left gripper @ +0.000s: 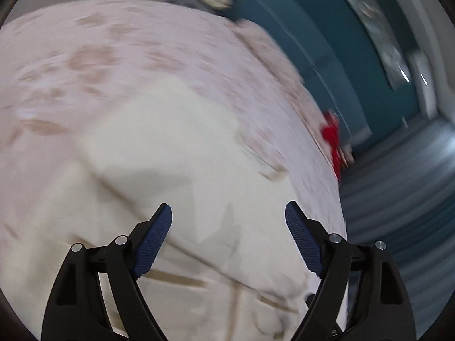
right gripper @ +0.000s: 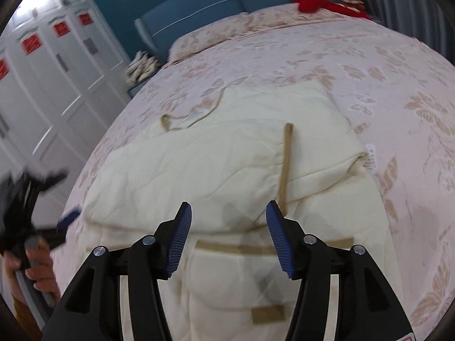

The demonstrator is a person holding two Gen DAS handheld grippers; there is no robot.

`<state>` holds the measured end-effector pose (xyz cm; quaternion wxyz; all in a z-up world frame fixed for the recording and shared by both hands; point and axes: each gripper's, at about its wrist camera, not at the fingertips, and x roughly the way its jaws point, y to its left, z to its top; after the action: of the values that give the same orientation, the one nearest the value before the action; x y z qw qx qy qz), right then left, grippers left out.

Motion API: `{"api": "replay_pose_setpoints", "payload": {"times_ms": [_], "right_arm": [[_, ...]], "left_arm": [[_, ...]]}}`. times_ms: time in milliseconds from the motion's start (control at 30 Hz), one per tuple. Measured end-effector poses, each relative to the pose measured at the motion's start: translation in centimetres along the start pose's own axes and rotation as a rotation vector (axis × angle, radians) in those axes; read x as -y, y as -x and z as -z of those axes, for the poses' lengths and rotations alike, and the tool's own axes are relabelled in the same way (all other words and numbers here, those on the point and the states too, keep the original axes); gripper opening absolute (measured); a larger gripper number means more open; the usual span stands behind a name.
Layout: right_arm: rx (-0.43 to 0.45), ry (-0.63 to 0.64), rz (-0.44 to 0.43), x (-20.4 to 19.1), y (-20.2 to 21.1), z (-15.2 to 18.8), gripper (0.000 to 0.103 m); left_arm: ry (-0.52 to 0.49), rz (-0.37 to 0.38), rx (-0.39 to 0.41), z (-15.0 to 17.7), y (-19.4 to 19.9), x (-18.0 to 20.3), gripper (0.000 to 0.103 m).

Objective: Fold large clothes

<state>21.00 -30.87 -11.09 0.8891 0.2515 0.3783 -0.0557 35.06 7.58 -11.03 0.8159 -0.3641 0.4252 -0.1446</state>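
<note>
Cream fabric filled the middle of both views: we saw a large padded garment spread on the bed, partly folded, with tan trim bands across its near end and a thin tan strap lying along its upper layer. A loose tan cord curled off its far left edge onto the floral bedspread.

We held the right gripper above the garment's near part, its blue pads apart with nothing between them. Our left gripper stood wider still, also with nothing in its jaws, over the same cream cloth, though that view was heavily blurred. From the right wrist we caught the left gripper blurred at the garment's left edge, a hand wrapped around its handle.

A red item lay by the teal headboard, and white wardrobe doors stood to the left.
</note>
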Motion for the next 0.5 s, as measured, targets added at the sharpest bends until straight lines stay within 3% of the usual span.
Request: {"api": "replay_pose_setpoints", "payload": {"times_ms": [167, 233, 267, 300, 367, 433, 500], "right_arm": [[-0.036, -0.092, 0.021, 1.7, -2.2, -1.1, 0.055], [-0.064, -0.088, 0.033, 1.5, -3.4, -1.4, 0.055], [-0.079, -0.074, 0.044, 1.2, -3.9, -1.7, 0.049], [-0.086, -0.047, 0.043, 0.6, -4.2, -2.1, 0.03], [-0.089, 0.01, 0.029, -0.6, -4.2, -3.2, 0.011], [-0.034, 0.051, 0.01, -1.9, -2.8, -5.0, 0.009], [0.061, 0.074, -0.025, -3.0, -0.1, -8.0, 0.007]], "left_arm": [[0.267, 0.012, -0.015, -2.8, -0.5, -8.0, 0.073], [0.315, 0.034, -0.031, -3.5, -1.8, -8.7, 0.065], [0.336, 0.044, -0.038, -3.6, -2.3, -9.1, 0.064], [0.344, 0.049, -0.037, -3.5, -2.5, -9.1, 0.059], [0.36, 0.069, -0.039, -4.0, -2.5, -9.3, 0.046], [0.364, 0.075, -0.038, -4.7, -2.7, -9.0, 0.023], [0.344, 0.066, -0.025, -5.4, -2.5, -8.3, 0.011]]}}
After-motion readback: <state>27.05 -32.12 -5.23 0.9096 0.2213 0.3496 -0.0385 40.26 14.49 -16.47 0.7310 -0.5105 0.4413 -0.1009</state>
